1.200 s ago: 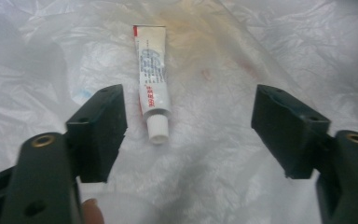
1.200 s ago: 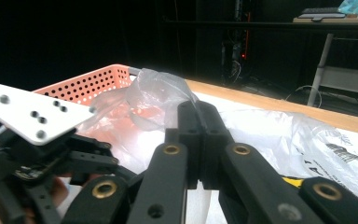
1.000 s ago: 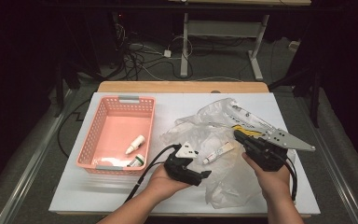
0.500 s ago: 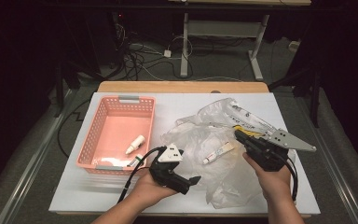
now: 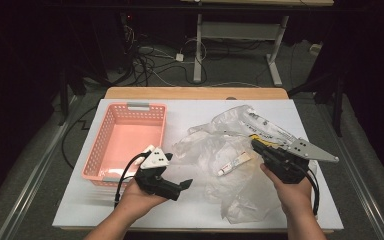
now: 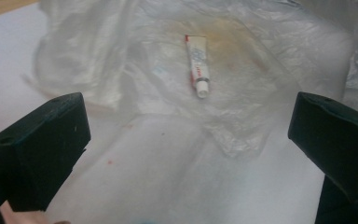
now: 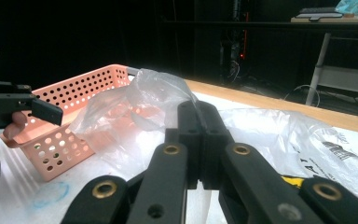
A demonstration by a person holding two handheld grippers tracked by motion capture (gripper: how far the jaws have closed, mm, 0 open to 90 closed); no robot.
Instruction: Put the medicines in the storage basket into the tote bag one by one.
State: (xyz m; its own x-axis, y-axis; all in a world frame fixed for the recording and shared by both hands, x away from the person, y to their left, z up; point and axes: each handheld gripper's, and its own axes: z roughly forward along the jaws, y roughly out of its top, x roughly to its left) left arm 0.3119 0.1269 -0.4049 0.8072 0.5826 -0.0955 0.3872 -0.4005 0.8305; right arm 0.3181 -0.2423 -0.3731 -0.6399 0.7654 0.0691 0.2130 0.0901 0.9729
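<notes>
On the white table, a small tube lies flat on a spread of crumpled clear plastic bags, right of the pink basket and between the two hands. It is a short white tube with pale blue and red print along its body, a red band near the neck and a small white cap; in the left gripper view the tube lies with the cap towards the camera and the flat crimped end away, on a patch of plastic with a faint yellowish stain. The left gripper sits low at the near edge of the table, just in front of the basket, pointing across towards the tube; its jaws have just been opening and now stand wide apart with nothing between them, the tube well beyond them. The right gripper rests over the right side of the plastic, near the tube's far end; seen from its own camera, the right gripper has its jaws pressed together, and whether any film is caught between them I cannot tell. Printed plastic lies just beside it.
</notes>
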